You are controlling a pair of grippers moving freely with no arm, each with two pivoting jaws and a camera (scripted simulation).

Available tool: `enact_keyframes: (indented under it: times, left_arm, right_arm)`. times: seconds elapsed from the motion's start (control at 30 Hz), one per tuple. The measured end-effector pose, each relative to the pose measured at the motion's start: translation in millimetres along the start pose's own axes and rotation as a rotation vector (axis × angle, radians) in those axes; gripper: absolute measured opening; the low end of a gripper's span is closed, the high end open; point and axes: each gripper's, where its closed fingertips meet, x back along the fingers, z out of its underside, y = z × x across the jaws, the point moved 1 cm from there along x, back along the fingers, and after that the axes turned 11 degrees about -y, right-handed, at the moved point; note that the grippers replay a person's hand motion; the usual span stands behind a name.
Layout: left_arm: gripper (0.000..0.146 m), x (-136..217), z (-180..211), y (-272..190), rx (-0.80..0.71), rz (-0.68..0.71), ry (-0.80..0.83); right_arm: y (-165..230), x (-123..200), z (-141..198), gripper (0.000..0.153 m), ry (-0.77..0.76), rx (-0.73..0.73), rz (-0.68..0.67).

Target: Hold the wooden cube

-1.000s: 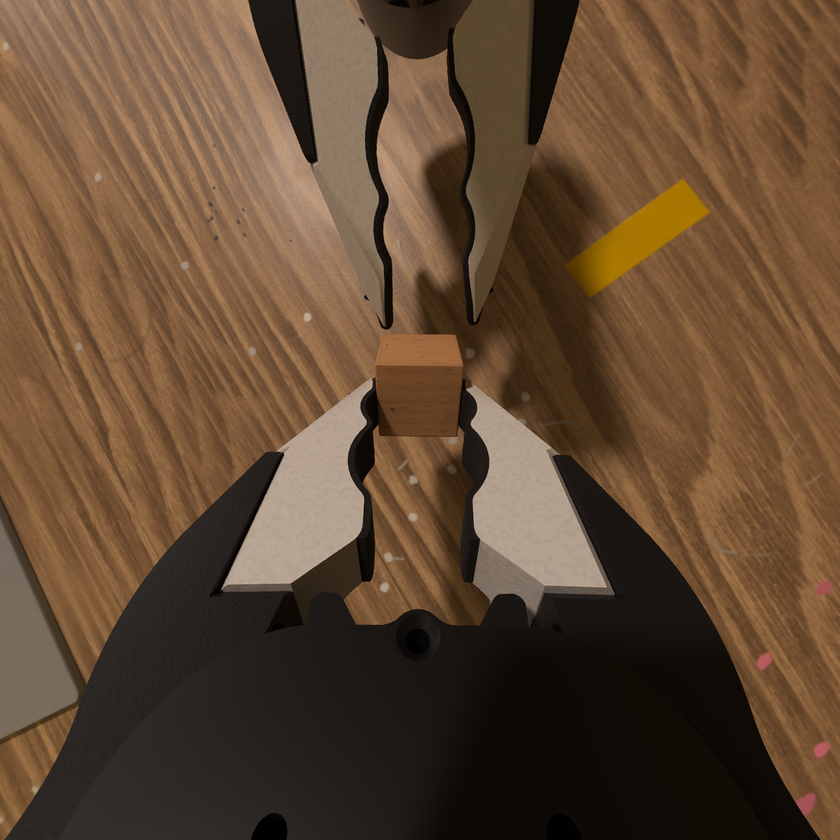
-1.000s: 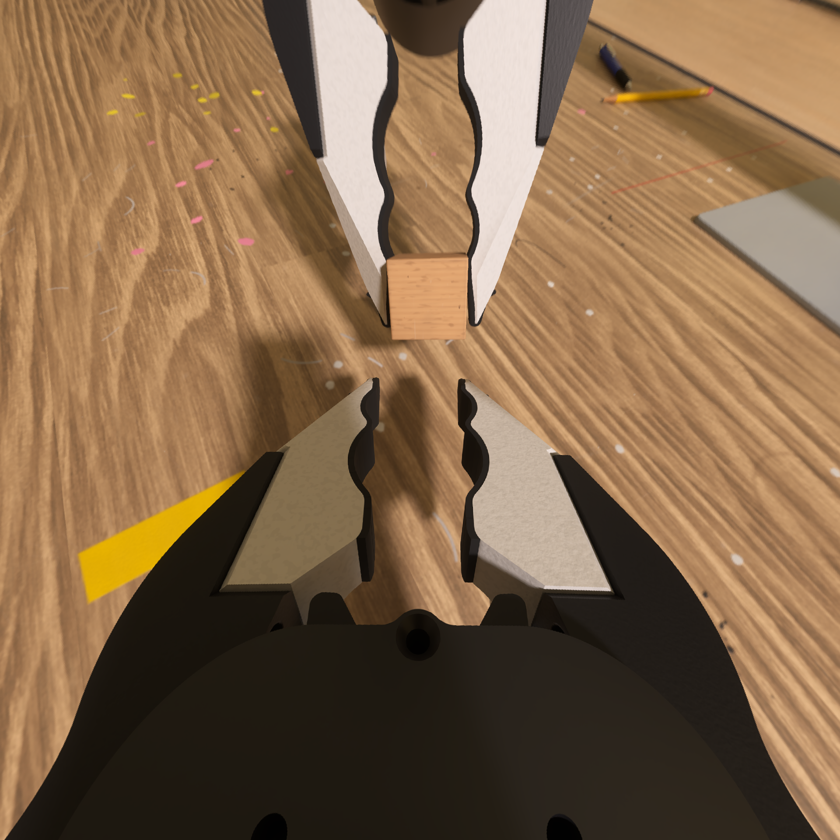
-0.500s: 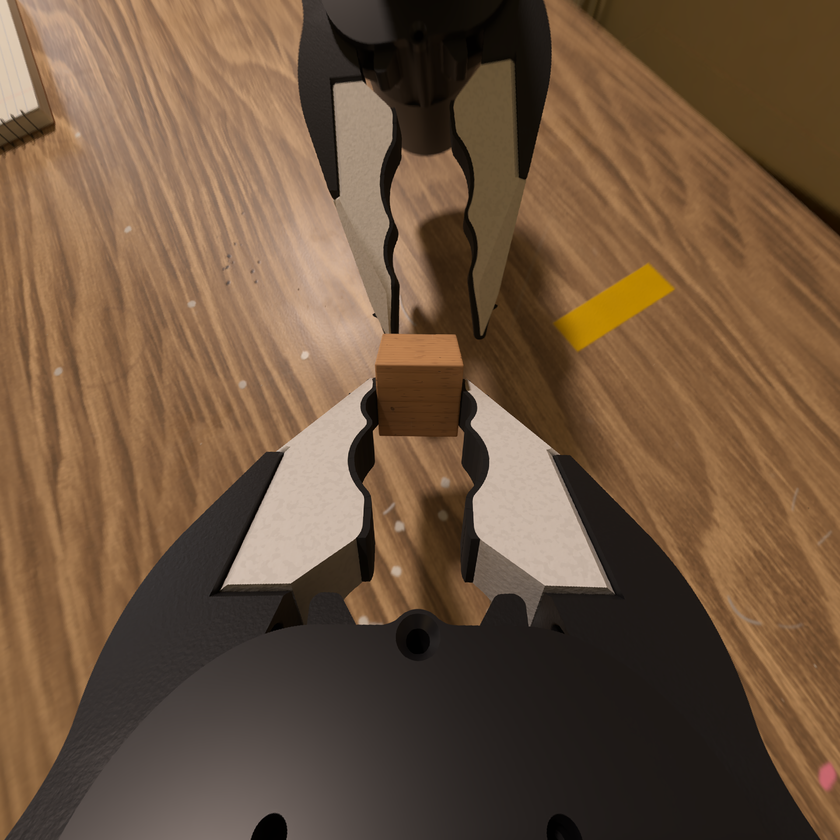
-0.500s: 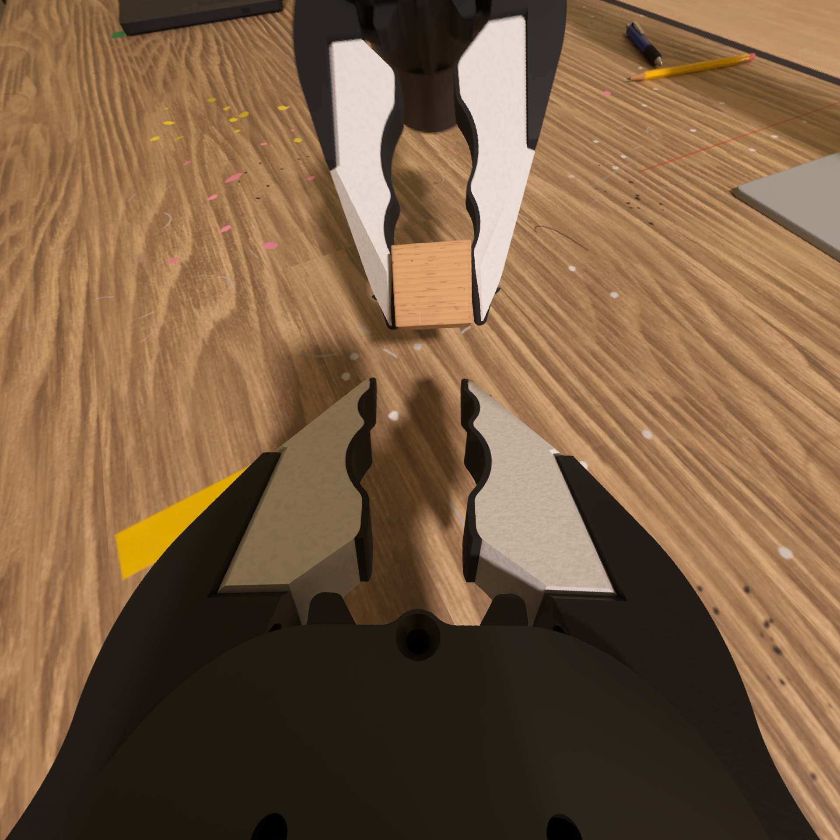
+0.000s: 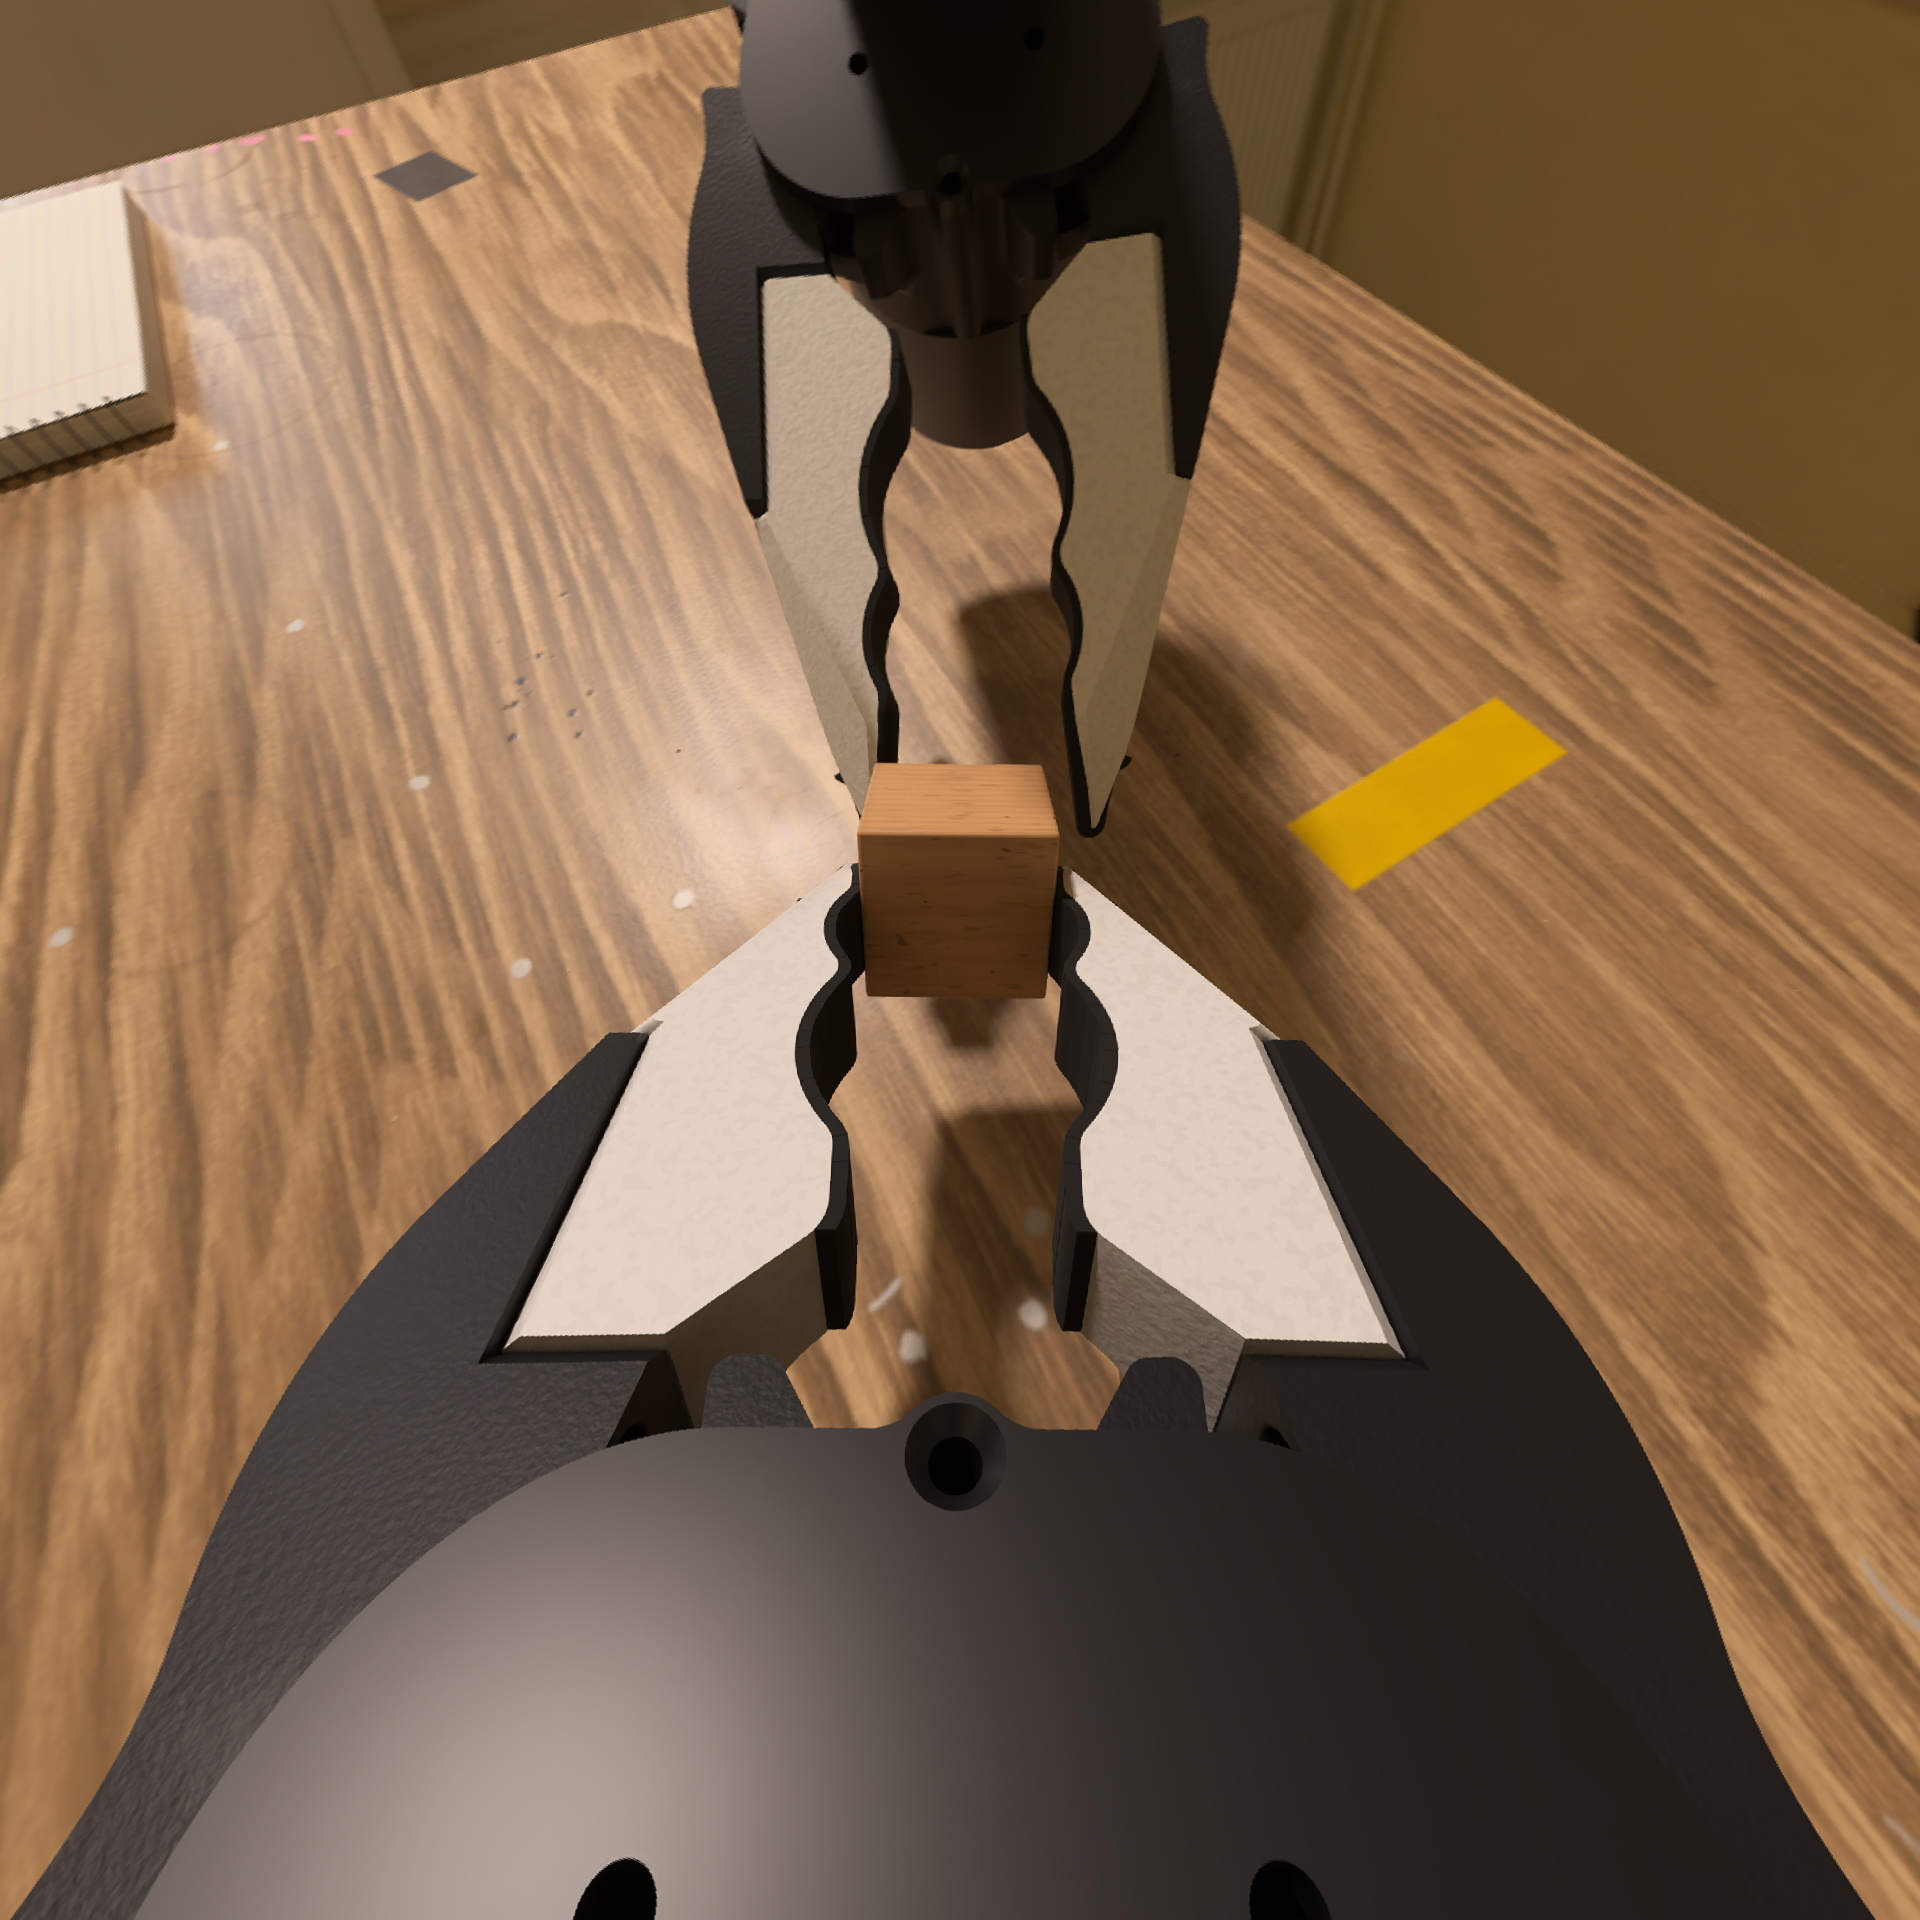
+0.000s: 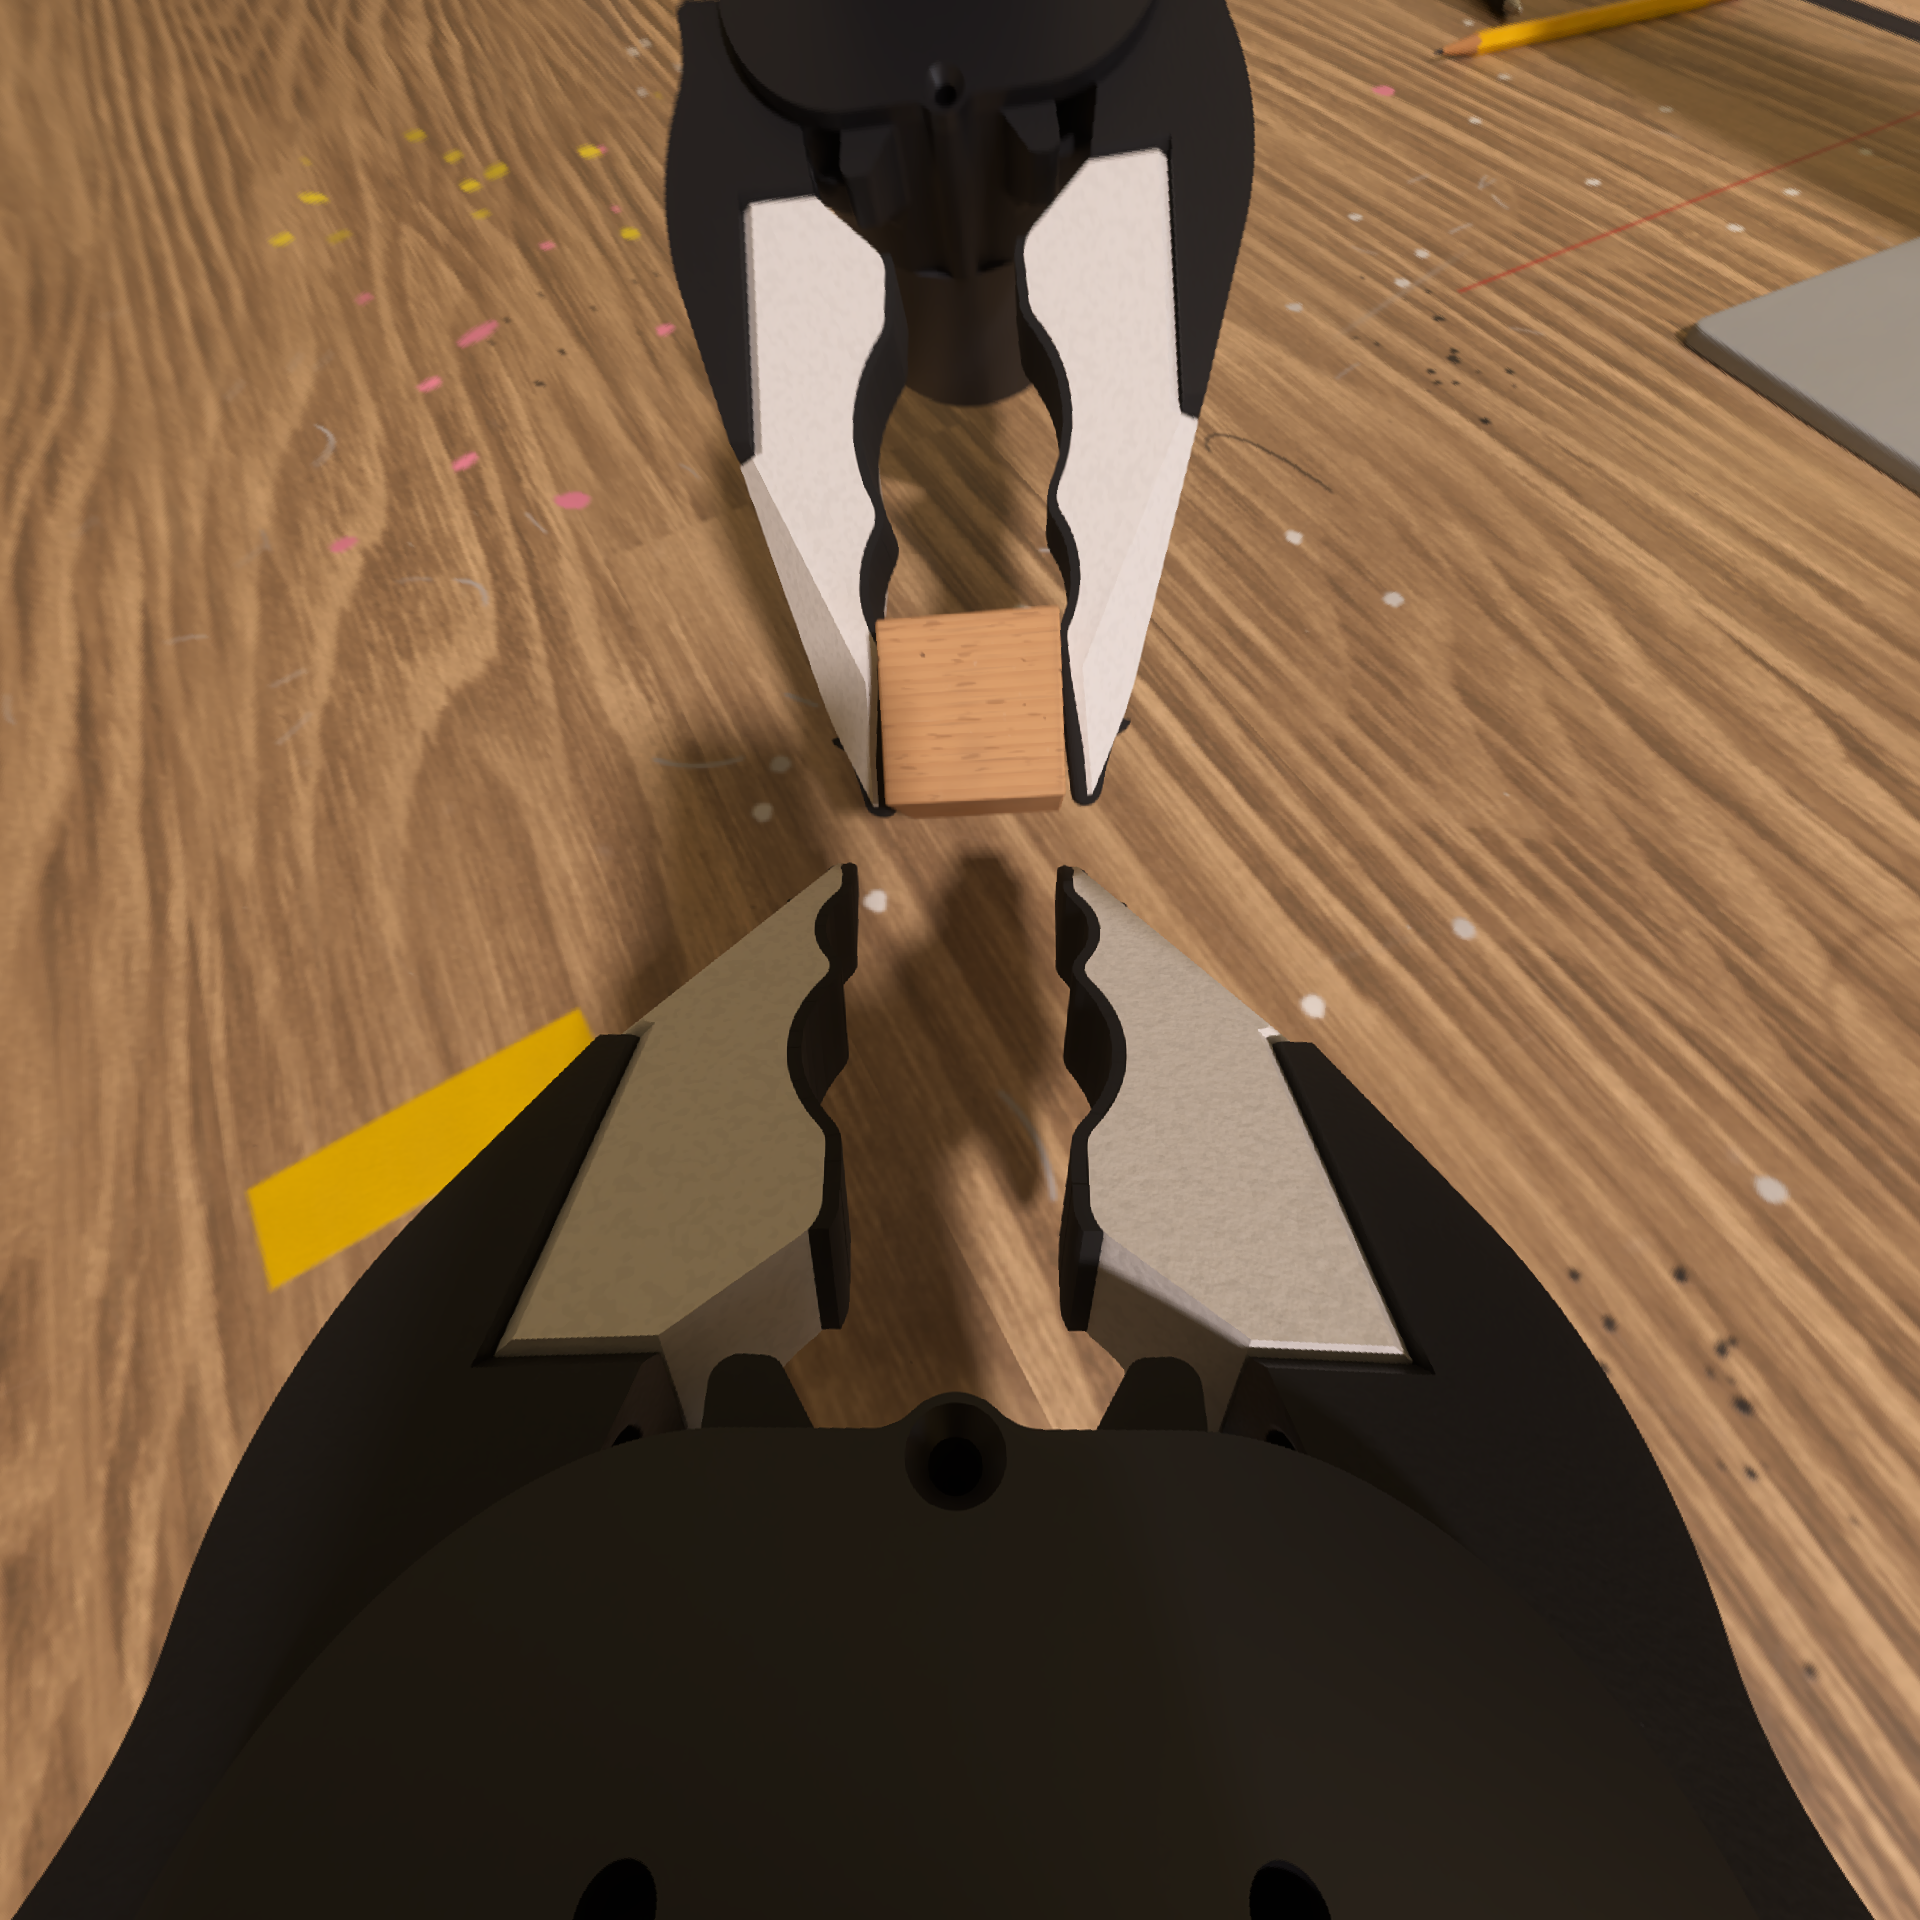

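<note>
The wooden cube (image 5: 956, 914) is a small light-brown block, clamped between the fingertips of my left gripper (image 5: 958, 873) and held above the wooden table (image 5: 416, 935); its shadow lies below it. My right gripper (image 6: 956, 878) faces it tip to tip, open and empty, with its fingertips a short gap from the cube (image 6: 971, 712). In the right wrist view the left gripper (image 6: 979, 798) shows opposite with the cube between its white fingers. In the left wrist view the right gripper (image 5: 982, 802) stands just behind the cube.
A yellow tape strip (image 5: 1429, 790) lies on the table to the right, and also shows in the right wrist view (image 6: 416, 1143). A lined notepad (image 5: 73, 322) is far left. A grey slab (image 6: 1829, 353) and a pencil (image 6: 1579, 21) lie far right. The table edge (image 5: 1662, 488) runs close on the right.
Both grippers have risen from the table and face each other more level. The cube stays clamped in the left gripper. The right gripper stays open at about the same gap.
</note>
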Motion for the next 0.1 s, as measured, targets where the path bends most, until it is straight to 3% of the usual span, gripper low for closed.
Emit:
enact_keyframes:
  times: [0.1]
  left_arm:
    - [0.034, 4.6, 1.1, 7.8, -0.018, -0.089, 0.023]
  right_arm:
    - [-4.7, 0.7, 3.0, 0.045, 0.028, 0.039, 0.046]
